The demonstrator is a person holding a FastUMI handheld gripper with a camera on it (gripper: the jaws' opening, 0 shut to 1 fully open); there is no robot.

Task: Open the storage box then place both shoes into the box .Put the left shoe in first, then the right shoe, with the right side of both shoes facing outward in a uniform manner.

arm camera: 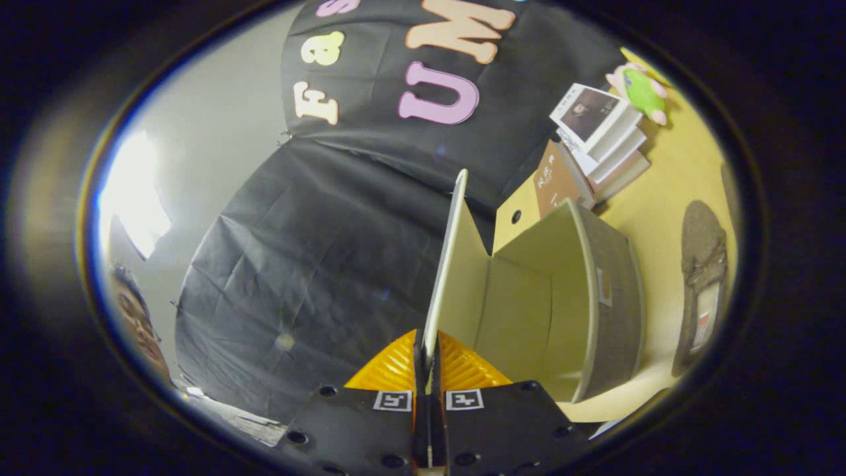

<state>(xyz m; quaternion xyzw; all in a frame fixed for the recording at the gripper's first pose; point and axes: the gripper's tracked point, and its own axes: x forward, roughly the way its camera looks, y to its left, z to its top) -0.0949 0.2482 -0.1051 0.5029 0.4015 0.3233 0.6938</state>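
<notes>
Both fingers of the gripper [428,370] are pinching the thin lid [444,264] of the storage box [581,297], closed tight on its edge. Lid is running straight ahead, edge-on; the pale open box is sitting beside it, one grey shoe [702,277] lying beyond.

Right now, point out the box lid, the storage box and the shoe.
box lid [444,264]: gripper view, on its thin edge, clamped between the fingers.
storage box [615,297]: gripper view, on its grey outer wall.
shoe [702,251]: gripper view, on its brown upper, beyond the box.
</notes>
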